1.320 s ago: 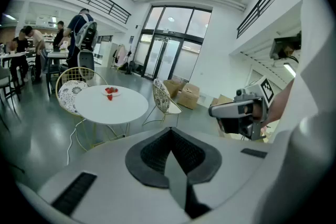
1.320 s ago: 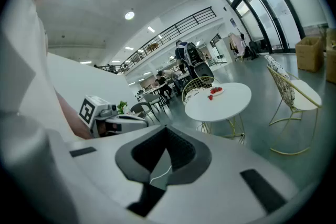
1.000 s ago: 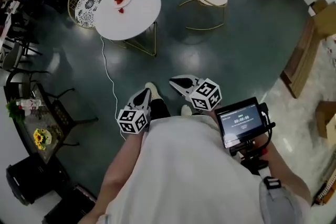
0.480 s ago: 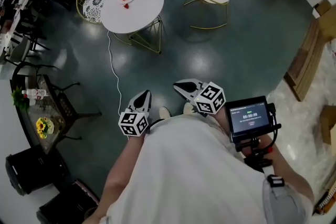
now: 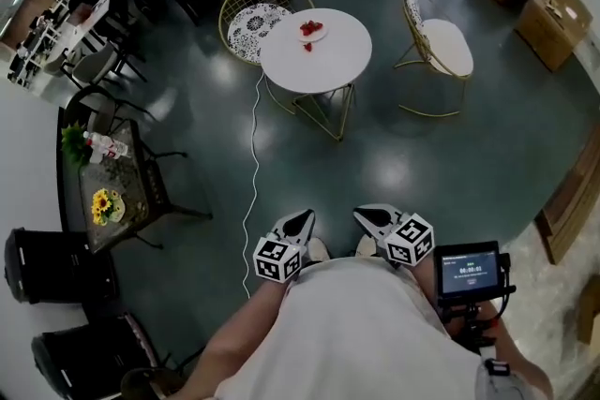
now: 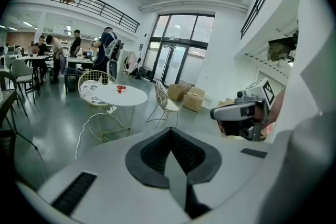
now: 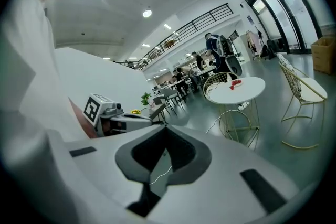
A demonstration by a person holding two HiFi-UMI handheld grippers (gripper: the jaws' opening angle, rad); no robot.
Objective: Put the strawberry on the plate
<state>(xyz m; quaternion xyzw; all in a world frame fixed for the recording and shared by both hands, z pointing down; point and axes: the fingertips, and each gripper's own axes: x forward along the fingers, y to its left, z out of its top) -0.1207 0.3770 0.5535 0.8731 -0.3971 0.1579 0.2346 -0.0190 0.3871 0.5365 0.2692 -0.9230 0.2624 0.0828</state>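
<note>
The left gripper (image 5: 301,219) and right gripper (image 5: 369,214) sit side by side at the lower middle of the head view, close to the person's body and pointing toward the top of the frame. In its own view the left gripper (image 6: 170,140) has its jaws together with nothing between them. The right gripper (image 7: 165,150) shows the same: jaws together and empty.

The table (image 5: 328,66) stands in the upper middle of the head view, well apart from both grippers, with bare floor and a white cable (image 5: 253,155) between. The plate (image 5: 323,34) lies near the table's far edge and carries some red fruit. A strawberry (image 5: 307,46) seems to lie on the tabletop just beside the plate, on the nearer side; it is too small to be sure that it is clear of the rim.

The left gripper view shows the table (image 6: 126,96) at middle left, and the right gripper view shows it (image 7: 239,93) at right of centre, far off.
</note>
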